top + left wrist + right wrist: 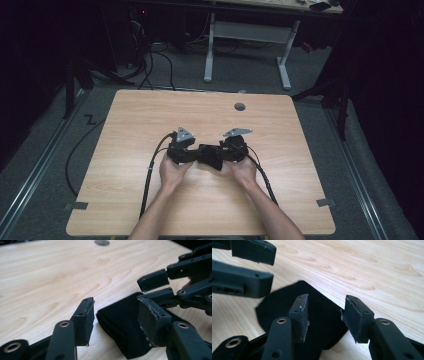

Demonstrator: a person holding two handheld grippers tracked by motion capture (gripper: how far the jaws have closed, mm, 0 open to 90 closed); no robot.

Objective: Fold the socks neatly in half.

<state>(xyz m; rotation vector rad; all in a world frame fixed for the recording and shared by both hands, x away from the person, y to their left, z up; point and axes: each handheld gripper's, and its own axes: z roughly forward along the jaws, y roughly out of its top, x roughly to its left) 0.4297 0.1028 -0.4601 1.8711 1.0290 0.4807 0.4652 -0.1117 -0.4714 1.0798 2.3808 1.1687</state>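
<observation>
A folded black cloth (210, 156) lies flat on the wooden table (150, 120), midway between the two hand-held grippers. My left gripper (194, 155) faces it from the left and my right gripper (223, 157) from the right. In the left gripper view, the left gripper (117, 321) stands open astride the cloth's (117, 337) thick folded end, with a gap at its left pad. The right gripper (155, 288) shows beyond, jaws apart. In the right gripper view, the right gripper (327, 318) is open over the cloth (279, 307), its pads off the fabric. The left gripper (259, 267) sits at the upper left.
A round cable hole (240, 106) sits near the table's far edge. Behind the table stands a white desk frame (247, 35), with cables (150, 65) on the floor. Gripper cables trail back along both forearms. Bare wood lies all around the cloth.
</observation>
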